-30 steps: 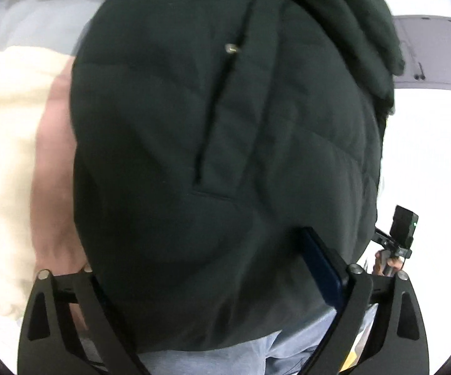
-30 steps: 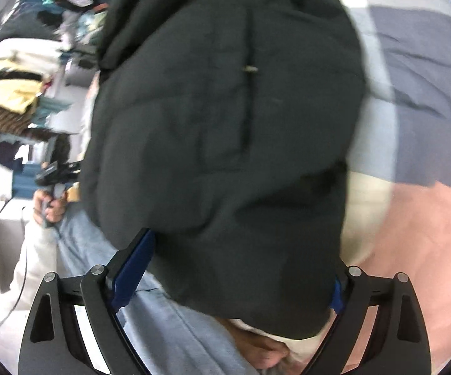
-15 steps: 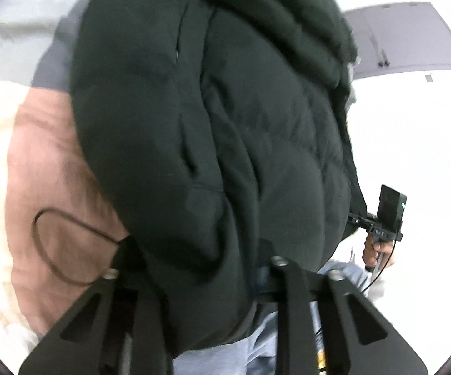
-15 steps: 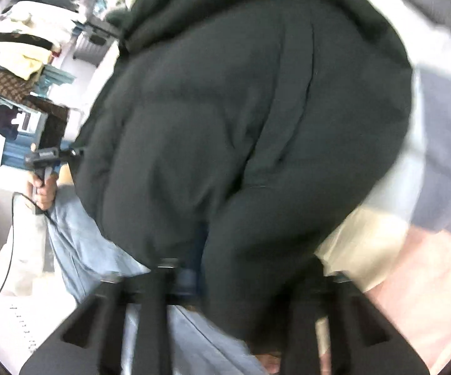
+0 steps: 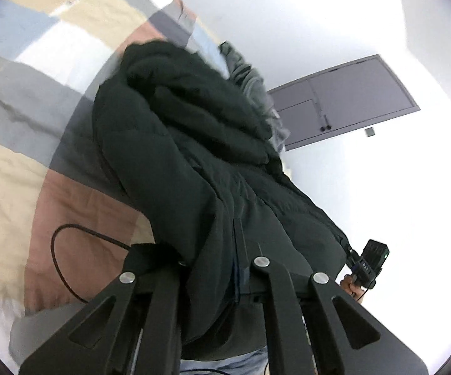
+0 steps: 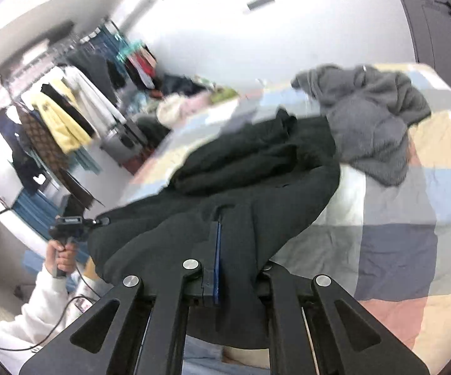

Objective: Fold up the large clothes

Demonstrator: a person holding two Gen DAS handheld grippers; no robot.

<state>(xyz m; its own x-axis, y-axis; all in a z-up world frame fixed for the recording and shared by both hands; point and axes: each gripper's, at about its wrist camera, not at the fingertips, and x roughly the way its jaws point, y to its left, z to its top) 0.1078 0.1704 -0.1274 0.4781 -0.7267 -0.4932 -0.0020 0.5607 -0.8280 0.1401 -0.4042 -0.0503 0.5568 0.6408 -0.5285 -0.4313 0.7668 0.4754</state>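
i have the left gripper (image 5: 216, 268) clamped on a fold of the dark green puffer jacket (image 5: 194, 156); the quilted fabric fills the narrow gap between its fingers (image 5: 275, 284) and spills down over the left one. the right gripper (image 6: 234, 268) is pinched on the same jacket (image 6: 256, 193) as well, its blue-edged finger pad (image 6: 215, 262) pressed flat into the cloth with a thick wad bunched between the two fingers.

the jacket lies on the patchwork bedspread (image 6: 413, 218), with its near edge lifted off the bed at both grippers. in the right wrist view its long axis runs away from me and a little to the right, from the gripped hem toward the far end, where a rumpled black mass is piled on top of the body. in the left wrist view the same axis climbs from the gripper at the bottom up toward the upper left, ending in a bulky dark roll; i cannot tell whether that roll is the hood or a sleeve.

a grey fleece garment (image 6: 372, 118) sits crumpled on the bed just beyond the jacket's far end, touching it. a black cable (image 5: 69, 250) loops on the brown patch of the bedspread beside the left gripper. off the bed's far side a rack of hanging clothes (image 6: 56, 118) stands against the wall. a grey door (image 5: 344, 106) shows in the white wall in the left view.
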